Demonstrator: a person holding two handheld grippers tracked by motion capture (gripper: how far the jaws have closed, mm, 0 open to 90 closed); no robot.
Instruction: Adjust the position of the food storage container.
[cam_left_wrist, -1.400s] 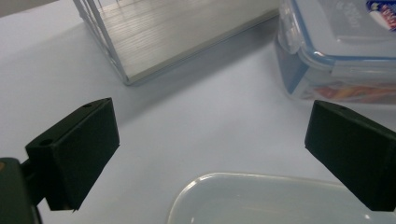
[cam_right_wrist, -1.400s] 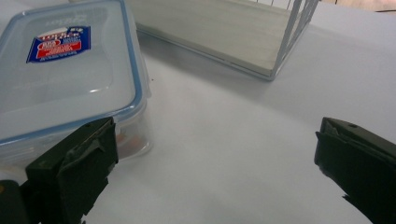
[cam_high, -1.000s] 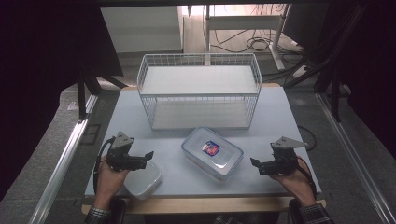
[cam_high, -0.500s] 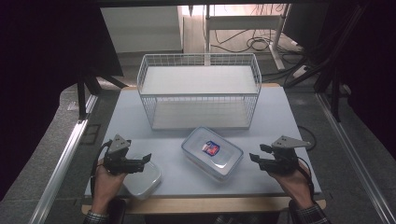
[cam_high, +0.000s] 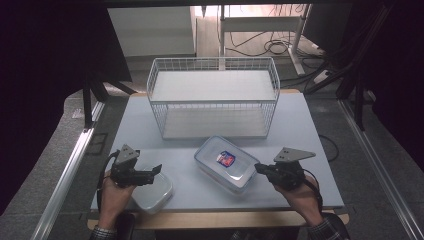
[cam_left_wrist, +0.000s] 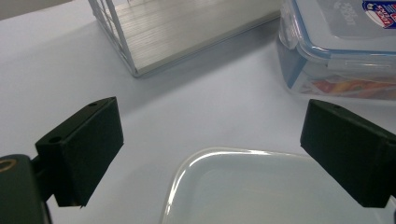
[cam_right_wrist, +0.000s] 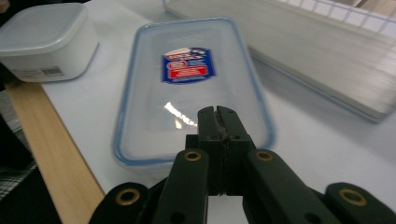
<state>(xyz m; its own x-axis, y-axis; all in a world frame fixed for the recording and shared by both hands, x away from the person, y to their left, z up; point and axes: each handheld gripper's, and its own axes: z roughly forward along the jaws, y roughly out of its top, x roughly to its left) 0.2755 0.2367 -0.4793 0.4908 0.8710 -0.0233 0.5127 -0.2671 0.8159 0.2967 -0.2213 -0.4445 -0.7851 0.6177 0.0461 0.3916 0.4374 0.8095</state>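
The clear box (cam_high: 230, 163) lies slantwise before the wire basket (cam_high: 212, 95), its red-blue label unreadable. Left gripper (cam_high: 154, 171) gapes over the white tub (cam_high: 152, 191); right gripper (cam_high: 259, 168) is closed, empty.

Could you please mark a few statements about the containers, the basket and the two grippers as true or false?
1. The left gripper is open above the white container. True.
2. The right gripper is wide open. False: its jaws are pressed together.
3. The clear container sits inside the wire basket. False: it lies on the table in front of it.
4. The clear container's lid carries a red and blue label. True.
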